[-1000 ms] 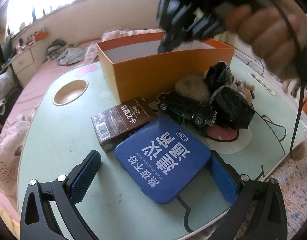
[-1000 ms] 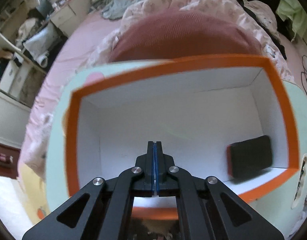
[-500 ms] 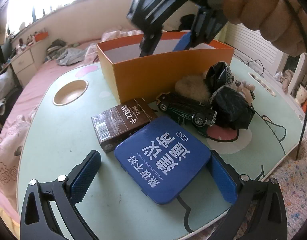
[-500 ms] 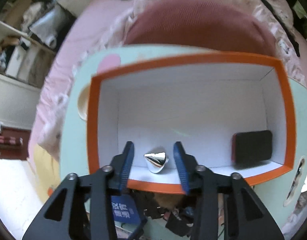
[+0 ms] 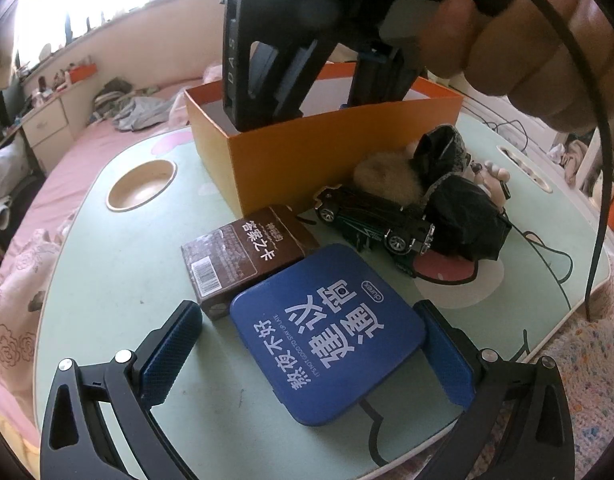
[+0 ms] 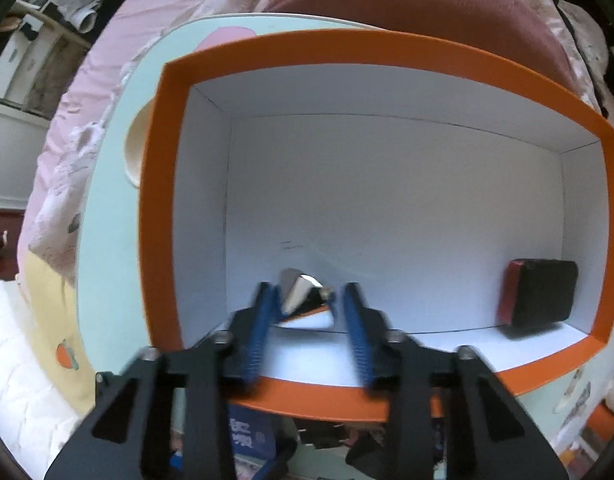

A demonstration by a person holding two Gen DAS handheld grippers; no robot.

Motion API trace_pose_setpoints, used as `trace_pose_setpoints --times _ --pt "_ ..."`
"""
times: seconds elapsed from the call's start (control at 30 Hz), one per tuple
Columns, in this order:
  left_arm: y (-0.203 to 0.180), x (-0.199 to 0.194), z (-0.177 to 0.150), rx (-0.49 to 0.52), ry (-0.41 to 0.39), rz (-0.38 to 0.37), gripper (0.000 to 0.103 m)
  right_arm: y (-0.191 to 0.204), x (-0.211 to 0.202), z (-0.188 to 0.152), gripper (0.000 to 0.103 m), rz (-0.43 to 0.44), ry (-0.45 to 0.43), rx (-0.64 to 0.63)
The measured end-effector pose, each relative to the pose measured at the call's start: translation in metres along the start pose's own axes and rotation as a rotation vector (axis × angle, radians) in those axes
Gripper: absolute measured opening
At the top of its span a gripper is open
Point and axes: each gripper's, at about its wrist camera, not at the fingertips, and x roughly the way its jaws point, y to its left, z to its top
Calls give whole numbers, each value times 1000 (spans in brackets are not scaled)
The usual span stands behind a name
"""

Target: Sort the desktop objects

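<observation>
Here the right claw (image 6: 307,332) hangs spread over the orange box (image 6: 159,208), a silvery piece (image 6: 299,294) loose between its fingers. The left claw (image 5: 307,344), spread, straddles the blue tin (image 5: 327,340); brown box (image 5: 243,252) just beyond.

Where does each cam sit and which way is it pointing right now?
Left wrist: low over the table, facing across it; own open left gripper flanks the blue tin; right gripper and hand overhead.
Right wrist: above the orange box, looking down inside; own open right gripper, a small shiny object beyond its fingers.
Shared: orange box, blue tin.
</observation>
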Motion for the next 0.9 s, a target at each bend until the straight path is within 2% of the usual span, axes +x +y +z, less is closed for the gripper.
trace_pose_setpoints --times 0.13,0.2,0.27,0.37,0.5,0.63,0.73,0.83,0.9 --pt "0 1 0 0 -1 0 103 -1 -14 3 32 4 -31 -12" --pt "1 2 2 1 -2 0 103 0 -19 3 32 -27 -53 -11" --pt "-6 -3 -5 2 -2 0 103 0 -28 4 32 -79 -91 -12" --pt "-6 -3 -4 2 -3 0 103 -4 -51 3 32 -69 -162 5" --pt "-6 -3 -4 1 -3 0 103 -23 -111 -20 32 -27 -356 39" --pt "-7 -3 -6 1 -6 1 103 -82 -155 -70 32 31 -538 64" --pt "-7 -2 -3 -1 -8 4 103 -102 -152 -116 32 64 -560 55" --pt "-8 0 -2 -1 -8 6 103 -88 -119 -116 32 101 -530 22" --pt "-8 0 -2 -3 -9 3 103 -82 -101 -120 33 83 -522 10"
